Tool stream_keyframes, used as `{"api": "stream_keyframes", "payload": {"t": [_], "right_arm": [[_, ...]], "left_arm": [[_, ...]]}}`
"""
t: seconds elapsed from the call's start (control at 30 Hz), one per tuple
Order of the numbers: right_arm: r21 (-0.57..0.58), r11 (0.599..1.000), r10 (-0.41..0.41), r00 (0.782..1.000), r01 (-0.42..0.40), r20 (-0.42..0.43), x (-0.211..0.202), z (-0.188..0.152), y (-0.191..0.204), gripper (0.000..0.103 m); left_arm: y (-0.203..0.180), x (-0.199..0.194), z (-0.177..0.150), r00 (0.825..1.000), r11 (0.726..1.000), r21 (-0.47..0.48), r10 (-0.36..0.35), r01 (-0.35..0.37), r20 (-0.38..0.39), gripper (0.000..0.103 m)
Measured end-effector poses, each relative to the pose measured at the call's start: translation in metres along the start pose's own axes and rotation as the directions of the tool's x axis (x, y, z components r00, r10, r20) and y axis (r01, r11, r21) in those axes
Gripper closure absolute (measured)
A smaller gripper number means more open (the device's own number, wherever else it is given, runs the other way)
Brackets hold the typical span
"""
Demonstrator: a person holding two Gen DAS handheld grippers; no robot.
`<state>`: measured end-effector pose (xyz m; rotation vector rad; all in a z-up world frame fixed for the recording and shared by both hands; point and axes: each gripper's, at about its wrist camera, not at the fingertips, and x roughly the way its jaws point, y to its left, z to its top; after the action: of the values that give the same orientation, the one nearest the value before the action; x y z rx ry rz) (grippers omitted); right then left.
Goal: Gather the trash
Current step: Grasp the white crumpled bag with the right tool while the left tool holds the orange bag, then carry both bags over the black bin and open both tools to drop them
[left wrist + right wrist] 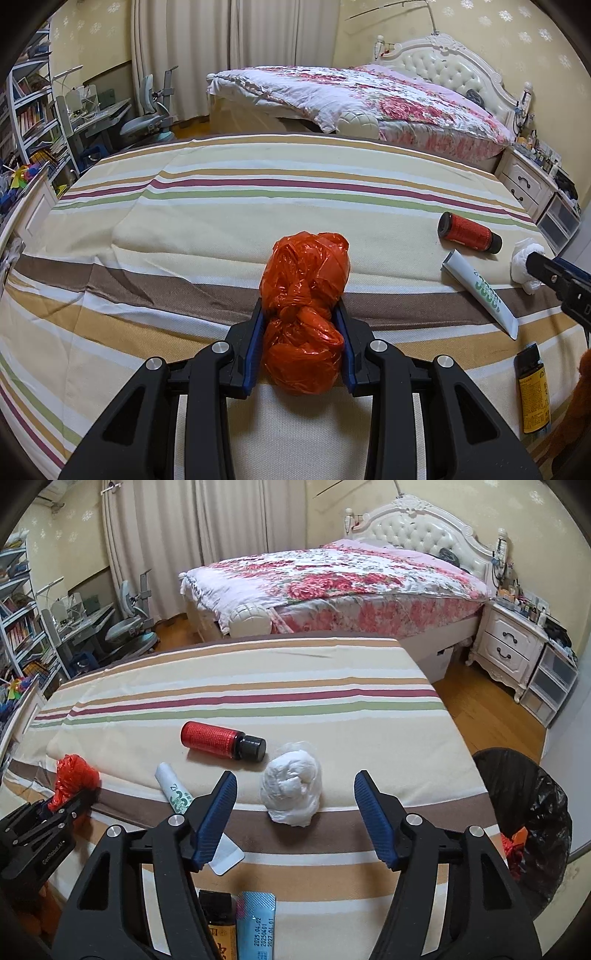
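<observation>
Left gripper (301, 325): you hold the knotted red plastic bag (304, 295) clamped between its pads, over the striped bed's (184, 229) near edge.
Right gripper (295, 812): jaws spread wide, nothing between them.
Next target: the white plastic wad (291, 790) lies straight ahead of your right gripper, nearer it than the left.
Bin (532, 812): off the bed's right edge.

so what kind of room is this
A bedroom, most likely in a home: a bed with a floral quilt and tufted headboard, a white nightstand, and a study desk by the curtains.
</observation>
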<state>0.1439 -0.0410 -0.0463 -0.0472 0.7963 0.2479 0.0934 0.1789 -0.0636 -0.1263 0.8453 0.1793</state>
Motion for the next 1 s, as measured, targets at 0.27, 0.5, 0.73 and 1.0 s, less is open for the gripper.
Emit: {"api": "stream_keyframes", "payload": {"t": [0.27, 0.5, 0.73, 1.0], "right_arm": [[0.029, 1.000, -0.001, 0.998, 0.003, -0.059, 0.011, -0.012, -0.011, 0.067], [0.032, 0.999, -0.006, 0.999, 0.007, -0.049, 0.006, -0.016, -0.011, 0.074], [0.033, 0.999, -0.011, 0.999, 0.013, -0.042, -0.001, -0.021, -0.013, 0.074], [0.043, 0.999, -0.019, 0.999, 0.021, -0.035, -0.011, -0.026, -0.021, 0.074]], "left_arm": [[0.000, 0.000, 0.000, 1.000, 1.000, 0.001, 0.002, -0.002, 0.001, 0.068], [0.001, 0.000, 0.000, 1.000, 1.000, 0.000, 0.000, 0.000, 0.000, 0.068], [0.002, 0.000, -0.001, 1.000, 1.000, 0.002, 0.003, -0.003, -0.001, 0.068], [0.001, 0.001, -0.002, 1.000, 1.000, 0.000, 0.010, -0.010, -0.004, 0.068]]}}
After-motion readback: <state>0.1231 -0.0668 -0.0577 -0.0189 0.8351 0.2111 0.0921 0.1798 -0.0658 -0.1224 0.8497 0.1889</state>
